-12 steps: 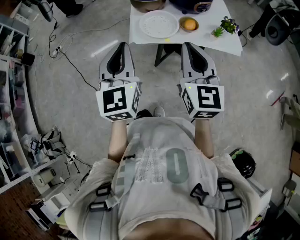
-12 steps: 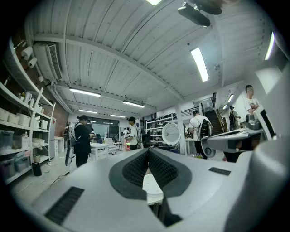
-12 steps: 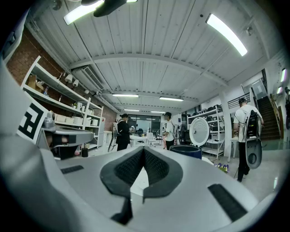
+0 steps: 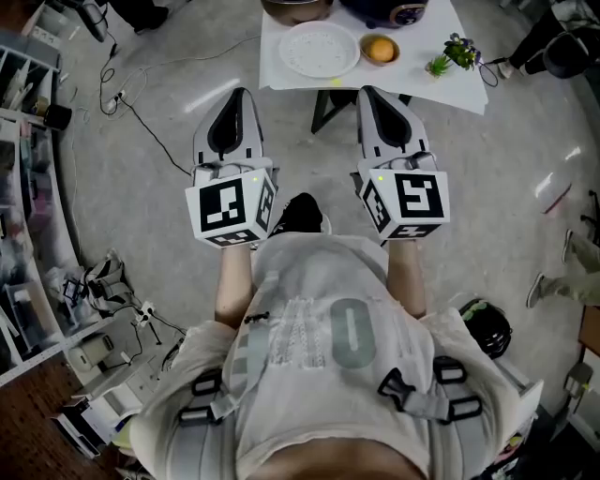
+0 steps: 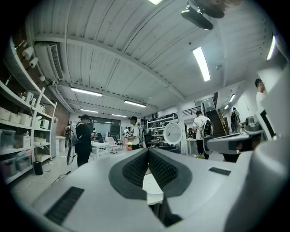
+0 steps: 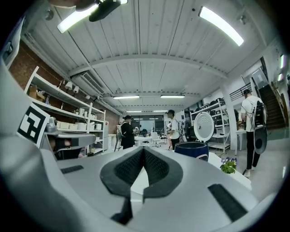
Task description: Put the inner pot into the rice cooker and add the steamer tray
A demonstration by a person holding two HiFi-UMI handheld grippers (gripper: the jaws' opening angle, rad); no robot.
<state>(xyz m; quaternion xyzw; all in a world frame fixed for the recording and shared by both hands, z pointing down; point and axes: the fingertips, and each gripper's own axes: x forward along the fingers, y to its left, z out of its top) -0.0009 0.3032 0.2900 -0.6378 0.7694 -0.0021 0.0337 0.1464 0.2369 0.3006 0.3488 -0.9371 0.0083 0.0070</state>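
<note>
Held level with jaws pressed together on nothing, the left gripper [image 4: 240,94] and right gripper [image 4: 368,92] stand well short of the table [image 4: 450,89], where the inner pot [image 4: 295,7] lies ahead between them, slightly nearer the left, the rice cooker [image 4: 389,9] lies ahead of the right, and the steamer tray [image 4: 319,47] lies closest.

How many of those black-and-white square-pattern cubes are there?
2. One cube sits on the left gripper, the other cube on the right gripper, both held above the floor just short of the white table. None looks hidden.
</note>
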